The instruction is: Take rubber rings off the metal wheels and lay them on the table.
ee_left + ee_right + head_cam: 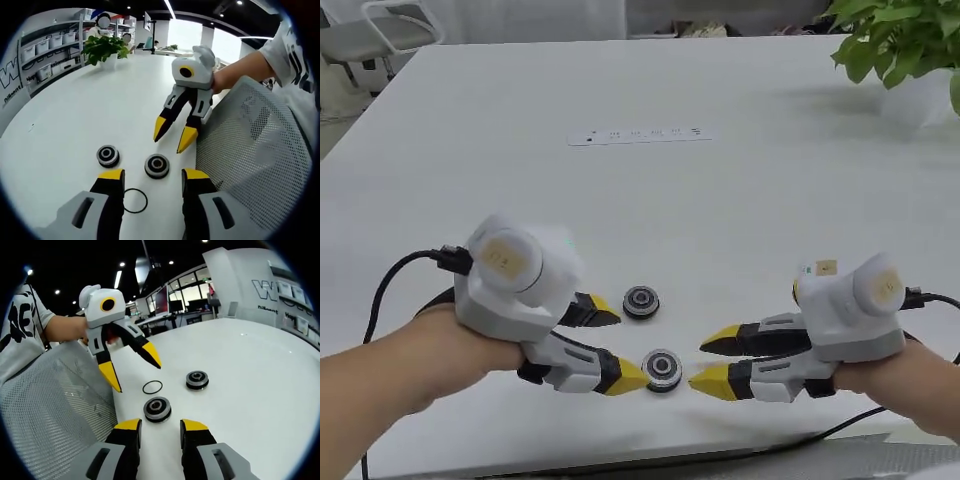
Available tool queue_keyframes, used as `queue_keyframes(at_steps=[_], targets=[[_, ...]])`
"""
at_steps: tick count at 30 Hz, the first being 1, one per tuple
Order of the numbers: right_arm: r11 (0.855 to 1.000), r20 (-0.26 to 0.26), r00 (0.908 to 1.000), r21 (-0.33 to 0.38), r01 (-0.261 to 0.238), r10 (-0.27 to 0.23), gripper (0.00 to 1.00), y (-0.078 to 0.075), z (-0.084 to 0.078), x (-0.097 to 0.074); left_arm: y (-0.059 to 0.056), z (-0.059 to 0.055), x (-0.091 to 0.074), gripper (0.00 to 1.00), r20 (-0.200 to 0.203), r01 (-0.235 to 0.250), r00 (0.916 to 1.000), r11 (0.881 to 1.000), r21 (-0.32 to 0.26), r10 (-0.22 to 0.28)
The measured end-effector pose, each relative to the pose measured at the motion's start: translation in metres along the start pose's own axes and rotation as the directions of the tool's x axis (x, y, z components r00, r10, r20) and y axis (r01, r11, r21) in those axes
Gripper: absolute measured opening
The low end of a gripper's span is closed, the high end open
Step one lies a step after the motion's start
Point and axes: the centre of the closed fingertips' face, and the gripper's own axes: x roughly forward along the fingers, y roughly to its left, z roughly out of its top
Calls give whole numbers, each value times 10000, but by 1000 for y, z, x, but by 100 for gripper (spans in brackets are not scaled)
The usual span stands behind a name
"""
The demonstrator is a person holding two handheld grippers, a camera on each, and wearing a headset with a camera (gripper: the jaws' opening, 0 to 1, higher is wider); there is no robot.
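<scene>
Two metal wheels with dark rubber rims lie flat near the front edge of the white table. The nearer wheel sits between the tips of both grippers. Just behind it is the second wheel. One loose black rubber ring lies on the table under my left gripper, which is open and holds nothing. Facing it, my right gripper is open and holds nothing too.
A white power strip lies mid-table and a potted plant stands at the far right corner. A grey mesh chair back is close behind the table's front edge. Black cables trail from both grippers.
</scene>
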Motion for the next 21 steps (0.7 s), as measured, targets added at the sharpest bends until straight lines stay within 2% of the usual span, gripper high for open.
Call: queue_keyframes(at_steps=[21], targets=[[9999, 28, 9999, -138, -96, 96, 30, 1, -2, 4, -13, -2, 29, 35, -250, 604, 9979, 9980, 211, -599]])
